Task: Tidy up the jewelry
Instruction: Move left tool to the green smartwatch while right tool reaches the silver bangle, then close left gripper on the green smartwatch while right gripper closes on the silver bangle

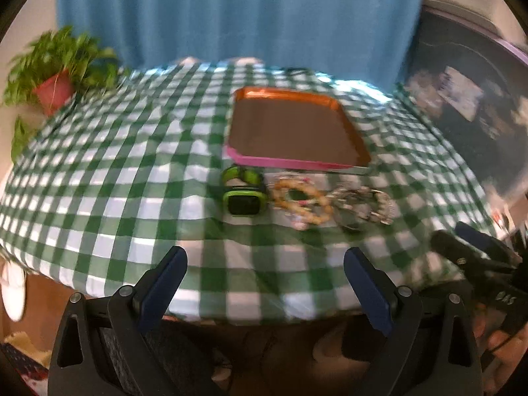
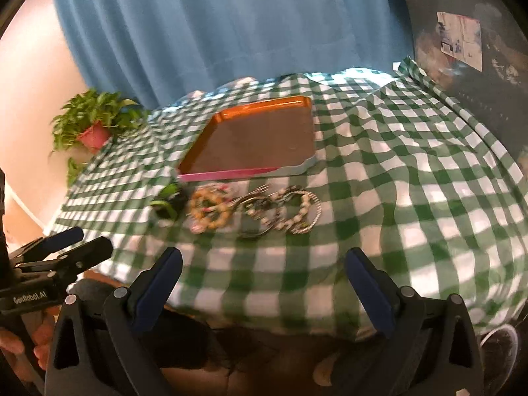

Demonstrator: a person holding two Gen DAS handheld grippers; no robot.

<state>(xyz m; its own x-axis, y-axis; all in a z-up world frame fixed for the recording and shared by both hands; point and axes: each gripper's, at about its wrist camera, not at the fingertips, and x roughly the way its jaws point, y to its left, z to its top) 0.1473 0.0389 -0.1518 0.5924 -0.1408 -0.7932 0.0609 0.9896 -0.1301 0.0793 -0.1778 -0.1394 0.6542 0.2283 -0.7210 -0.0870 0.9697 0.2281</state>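
Two hand-held claws hang at the near edge of a worktop (image 1: 99, 171) draped in green-and-white check, both with fingers spread wide and nothing between them. The left claw (image 1: 265, 283) faces a green smartwatch (image 1: 243, 198); the right claw (image 2: 264, 283) faces a tangle of pearl and silver bracelets (image 2: 290, 211). Each claw also shows at the edge of the other's view.

The jewelry sits in a row just in front of an orange-rimmed tray (image 1: 287, 94), along the tray's pink near edge. From the left it runs smartwatch, then an amber-beaded bracelet (image 1: 302, 203), then the pearl and silver tangle, the pieces touching or overlapping. The tray holds nothing. Beyond it hang a blue curtain (image 2: 214, 26) and, off the tray's far left corner, a potted plant (image 1: 54, 72).

No piece appears to have been sorted yet, and the tray looks like the likely destination. The risk lies in the crowding: a claw closing on one bracelet could snag its neighbour and drag several pieces at once, or scatter beads toward the worktop's edge. The loose cloth could also bunch under a low approach and pull the row out of place. Both views are motion-blurred, so how the bracelets interlock cannot be told.
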